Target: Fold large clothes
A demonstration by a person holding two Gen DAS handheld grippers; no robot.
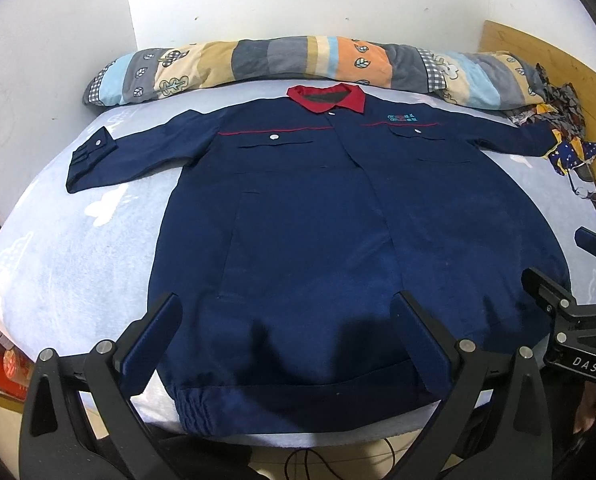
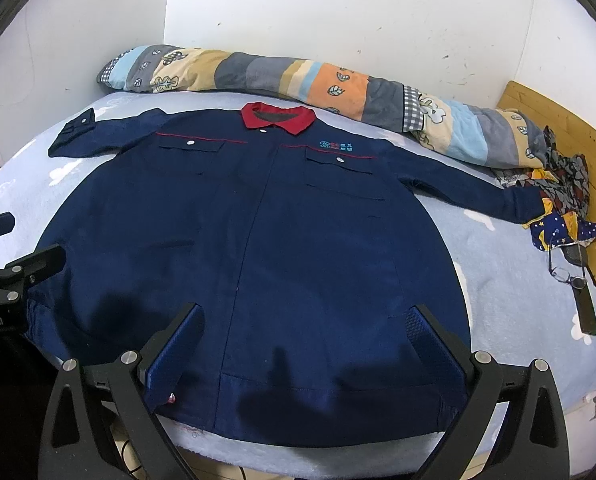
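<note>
Both grippers, left [image 1: 286, 312] and right [image 2: 305, 324], are held wide apart and empty above the hem of the jacket [image 1: 337, 220], which is spread flat, front up, sleeves out, on the bed [image 1: 70, 248], its collar [image 1: 326, 97] near the rolled quilt [image 1: 298, 62].

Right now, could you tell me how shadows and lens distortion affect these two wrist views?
Left wrist view: fisheye bows the bed and darkens the corners; the left gripper throws soft shadows on the jacket hem. Right wrist view: same bulging, with shadows of the right gripper near the hem; the quilt stays fairly sharp and the wall is evenly lit.
</note>
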